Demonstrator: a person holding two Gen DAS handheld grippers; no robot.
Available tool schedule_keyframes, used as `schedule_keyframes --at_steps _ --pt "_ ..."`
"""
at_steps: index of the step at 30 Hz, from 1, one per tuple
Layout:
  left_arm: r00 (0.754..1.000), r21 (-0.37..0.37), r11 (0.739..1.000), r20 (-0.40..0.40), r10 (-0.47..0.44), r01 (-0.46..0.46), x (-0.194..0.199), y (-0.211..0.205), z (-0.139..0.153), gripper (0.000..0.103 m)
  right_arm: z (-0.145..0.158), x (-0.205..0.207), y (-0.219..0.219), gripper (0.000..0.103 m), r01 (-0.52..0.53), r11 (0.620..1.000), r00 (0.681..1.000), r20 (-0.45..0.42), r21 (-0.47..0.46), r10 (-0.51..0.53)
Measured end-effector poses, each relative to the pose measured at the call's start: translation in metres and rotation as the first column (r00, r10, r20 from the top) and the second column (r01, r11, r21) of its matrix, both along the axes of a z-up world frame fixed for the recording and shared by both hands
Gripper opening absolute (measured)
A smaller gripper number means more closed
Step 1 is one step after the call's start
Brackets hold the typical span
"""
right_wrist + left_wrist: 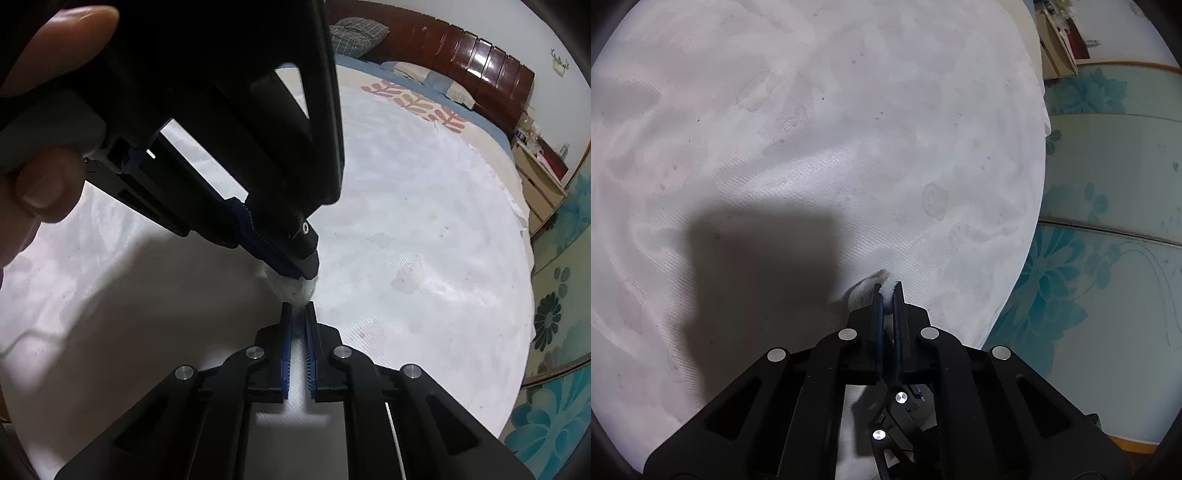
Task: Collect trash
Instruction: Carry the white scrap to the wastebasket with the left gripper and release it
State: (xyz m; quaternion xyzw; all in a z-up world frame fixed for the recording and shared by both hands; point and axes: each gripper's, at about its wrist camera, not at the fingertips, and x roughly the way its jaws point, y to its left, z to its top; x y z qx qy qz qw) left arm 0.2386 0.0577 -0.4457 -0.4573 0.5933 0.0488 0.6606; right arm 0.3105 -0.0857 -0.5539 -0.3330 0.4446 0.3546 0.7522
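Tissue wad (pixel 295 290) stretches between both clamped grippers' jaws over the bedsheet (pixel 424 240).

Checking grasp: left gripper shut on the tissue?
Shut: left gripper pinches the small white crumpled tissue wad between nearly touching pads.

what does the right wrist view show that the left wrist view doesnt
Only the right wrist view shows the left gripper from outside, the hand holding it, the dark wooden headboard, pillows and a checked cloth at the bed's far end.

Only the left wrist view shows the tissue wad pinched between the left gripper's own fingers.

Both show the white sheet, the small white tissue wad, the teal flowered panel beside the bed, and fingers closed. The right gripper is shut at the wad's edge; whether it pinches it is unclear.
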Motion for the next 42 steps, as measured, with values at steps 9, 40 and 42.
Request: schedule_keyframes --at_steps 9,40,42 --pt "1.000 0.007 1.000 0.017 -0.015 0.015 -0.003 -0.010 0.009 0.003 0.014 -0.004 -0.011 0.006 0.027 0.999 1.000 -0.003 0.025 -0.026" --pt "0.921 0.033 0.930 0.137 -0.366 0.365 0.013 -0.231 0.089 0.003 0.144 -0.081 -0.220 0.004 0.400 0.908 0.903 0.117 0.127 -0.414" --pt "0.903 0.038 0.914 0.144 -0.404 0.403 0.017 -0.260 0.091 0.003 0.153 -0.085 -0.247 0.004 0.439 0.889 0.881 0.133 0.128 -0.454"
